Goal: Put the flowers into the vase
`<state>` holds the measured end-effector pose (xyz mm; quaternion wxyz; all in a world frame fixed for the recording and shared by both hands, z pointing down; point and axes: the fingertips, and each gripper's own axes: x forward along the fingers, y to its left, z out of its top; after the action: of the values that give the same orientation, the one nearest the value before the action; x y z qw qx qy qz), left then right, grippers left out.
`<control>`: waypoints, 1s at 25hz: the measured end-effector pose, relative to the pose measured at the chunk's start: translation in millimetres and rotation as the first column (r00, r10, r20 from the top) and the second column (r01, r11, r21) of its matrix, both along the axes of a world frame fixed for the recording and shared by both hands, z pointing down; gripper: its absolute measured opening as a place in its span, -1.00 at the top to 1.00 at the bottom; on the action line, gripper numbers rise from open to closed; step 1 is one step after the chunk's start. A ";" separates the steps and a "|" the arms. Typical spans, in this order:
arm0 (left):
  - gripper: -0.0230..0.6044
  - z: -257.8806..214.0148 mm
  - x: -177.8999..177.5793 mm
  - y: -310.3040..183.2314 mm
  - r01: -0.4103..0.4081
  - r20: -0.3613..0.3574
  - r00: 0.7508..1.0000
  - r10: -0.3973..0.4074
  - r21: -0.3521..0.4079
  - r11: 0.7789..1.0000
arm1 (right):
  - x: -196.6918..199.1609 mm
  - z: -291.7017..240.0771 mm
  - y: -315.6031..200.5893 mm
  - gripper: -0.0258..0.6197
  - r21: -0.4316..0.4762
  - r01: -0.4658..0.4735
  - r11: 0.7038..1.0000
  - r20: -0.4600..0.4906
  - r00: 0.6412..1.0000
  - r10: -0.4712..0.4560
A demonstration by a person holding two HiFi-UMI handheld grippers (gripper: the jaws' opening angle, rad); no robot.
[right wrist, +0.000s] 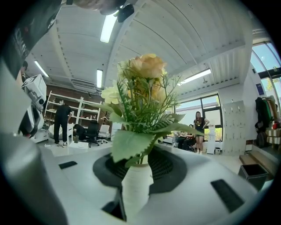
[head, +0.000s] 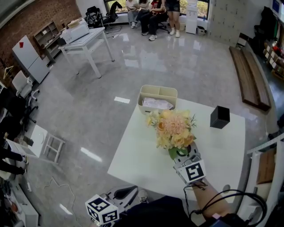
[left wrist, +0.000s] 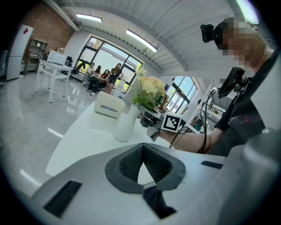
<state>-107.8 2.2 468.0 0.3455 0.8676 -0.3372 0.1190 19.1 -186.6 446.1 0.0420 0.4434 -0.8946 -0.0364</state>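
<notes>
A bunch of yellow and peach flowers [head: 175, 128] stands upright in a white vase [left wrist: 124, 125] in the middle of the white table [head: 137, 155]. In the head view the blooms hide the vase. My right gripper [head: 184, 153] reaches in level from the near side at the vase's neck. In the right gripper view the vase [right wrist: 137, 184] and the green stems [right wrist: 141, 132] stand between its jaws, whose pads [right wrist: 169, 169] stand apart on either side. My left gripper [head: 126, 192] hangs low off the table's near edge, its pads [left wrist: 127, 160] meeting at the tips with nothing between them.
A beige bin [head: 157, 94] with white contents sits at the table's far edge. A black box [head: 220, 117] stands at the far right corner. Beyond are a white desk [head: 86, 39], seated people [head: 151, 11] and a wooden bench [head: 249, 75].
</notes>
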 end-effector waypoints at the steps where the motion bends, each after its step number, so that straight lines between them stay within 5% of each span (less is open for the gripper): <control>1: 0.92 0.1 0.2 0.1 0.000 0.000 1.000 0.000 0.001 1.000 | 0.1 0.1 0.6 0.58 -0.001 0.001 1.000 0.001 1.000 -0.001; 25: 0.92 -2.7 7.1 5.7 -0.008 -0.002 1.000 0.008 0.008 1.000 | 1.7 0.4 11.6 0.38 0.010 0.033 0.999 -0.055 0.998 -0.033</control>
<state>-100.7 7.9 465.4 0.3417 0.8706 -0.3337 0.1181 20.8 -175.0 446.5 0.0636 0.4277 -0.9001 -0.0539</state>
